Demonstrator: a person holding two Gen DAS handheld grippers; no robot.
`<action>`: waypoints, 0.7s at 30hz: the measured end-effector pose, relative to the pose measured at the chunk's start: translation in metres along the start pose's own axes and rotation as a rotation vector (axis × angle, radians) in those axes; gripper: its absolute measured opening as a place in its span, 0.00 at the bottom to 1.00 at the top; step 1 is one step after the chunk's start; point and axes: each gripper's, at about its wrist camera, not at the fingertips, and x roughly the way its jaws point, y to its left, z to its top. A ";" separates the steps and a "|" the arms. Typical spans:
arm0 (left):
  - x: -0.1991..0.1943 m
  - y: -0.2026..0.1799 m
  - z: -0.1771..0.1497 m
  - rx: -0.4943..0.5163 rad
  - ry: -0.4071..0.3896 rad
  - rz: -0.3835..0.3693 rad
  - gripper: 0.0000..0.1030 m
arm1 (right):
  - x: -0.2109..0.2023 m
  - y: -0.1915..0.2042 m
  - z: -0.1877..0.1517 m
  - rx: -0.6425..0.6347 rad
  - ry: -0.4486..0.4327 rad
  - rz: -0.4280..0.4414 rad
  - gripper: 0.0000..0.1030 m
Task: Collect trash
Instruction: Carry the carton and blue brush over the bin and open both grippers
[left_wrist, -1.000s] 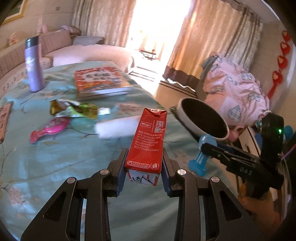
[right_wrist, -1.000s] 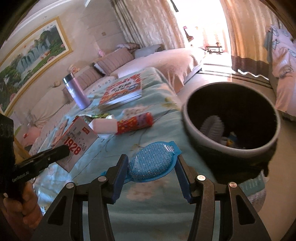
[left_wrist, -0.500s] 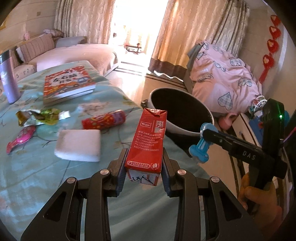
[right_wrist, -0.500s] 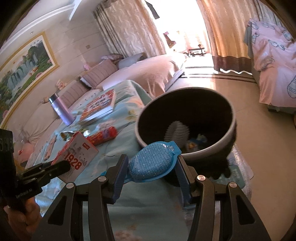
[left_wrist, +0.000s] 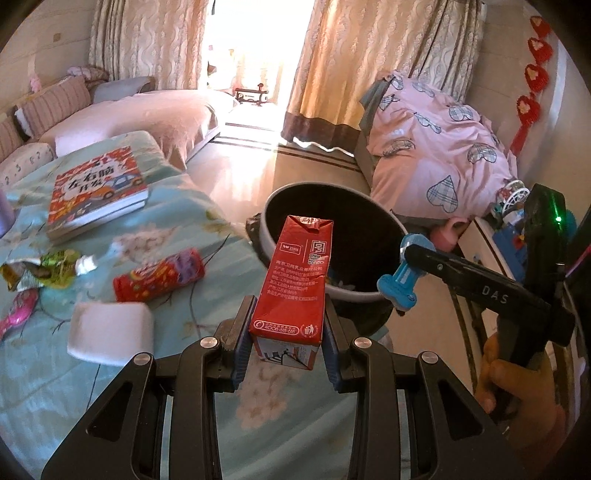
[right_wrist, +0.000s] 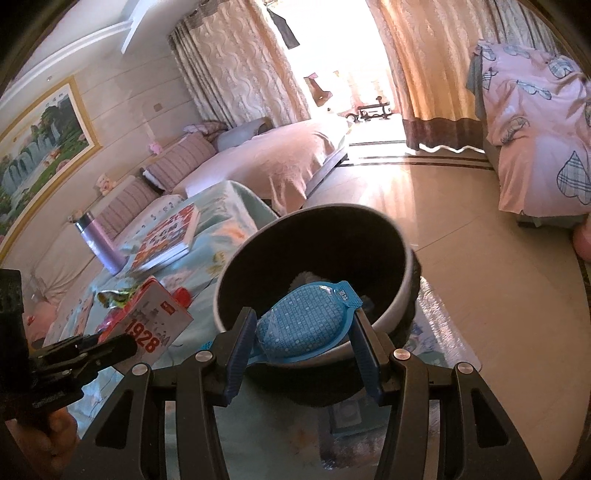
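Holding two pieces of trash at once: left gripper (left_wrist: 286, 354) pinched a red carton (left_wrist: 295, 280) across its base, long axis running forward toward the bin (left_wrist: 354, 295), which lay just ahead and slightly right. Right gripper (right_wrist: 301, 341) clamped a blue blister pack (right_wrist: 306, 325) edge to edge, already over the bin's near rim, so judged nearer to release. Carton: stiff printed card, boxy, gabled top. Pack: thin dimpled plastic, oval. Bin: round, dark inside, pale rim, some litter within. More wrappers (left_wrist: 40, 269) lay on the bedspread (left_wrist: 192, 218).
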 end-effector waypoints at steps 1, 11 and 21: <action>0.002 -0.002 0.002 0.003 0.000 -0.002 0.30 | 0.001 -0.002 0.001 0.001 0.000 -0.004 0.51; 0.027 -0.017 0.022 0.018 0.026 -0.011 0.30 | 0.013 -0.017 0.015 -0.010 0.017 -0.019 0.51; 0.050 -0.030 0.038 0.046 0.055 -0.004 0.30 | 0.030 -0.024 0.026 -0.036 0.049 -0.033 0.51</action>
